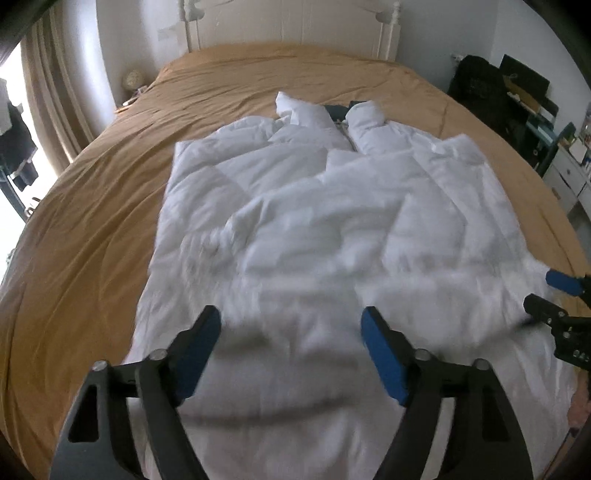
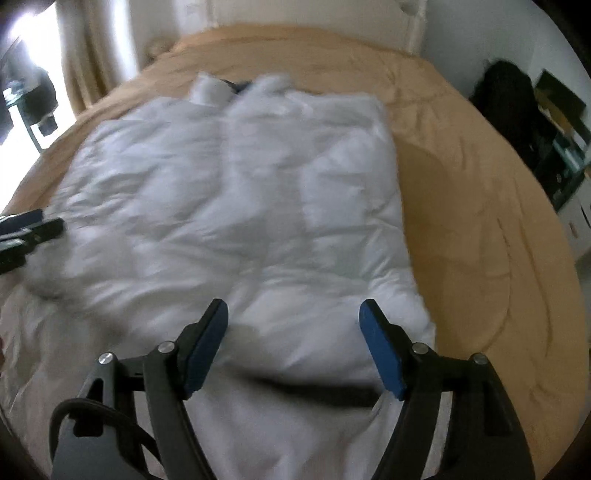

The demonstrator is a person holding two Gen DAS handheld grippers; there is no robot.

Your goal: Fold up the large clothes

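A large white padded coat (image 1: 314, 221) lies spread flat on a tan bedspread (image 1: 92, 221), its collar with dark blue lining at the far end. My left gripper (image 1: 291, 314) hovers open over the coat's near part, with nothing between its blue pads. At the right edge of that view the right gripper (image 1: 539, 288) shows over the coat's right side. In the right wrist view the right gripper (image 2: 293, 306) is open above the coat (image 2: 221, 184), close to its right edge, and holds nothing. The left gripper (image 2: 51, 218) appears at that view's left edge.
A white headboard (image 1: 288, 22) stands at the bed's far end. Curtains and a bright window (image 1: 48, 92) are on the left. A dark bag (image 1: 480, 85) and shelves with clutter (image 1: 546, 122) are on the right. Bare bedspread (image 2: 480, 240) lies beside the coat.
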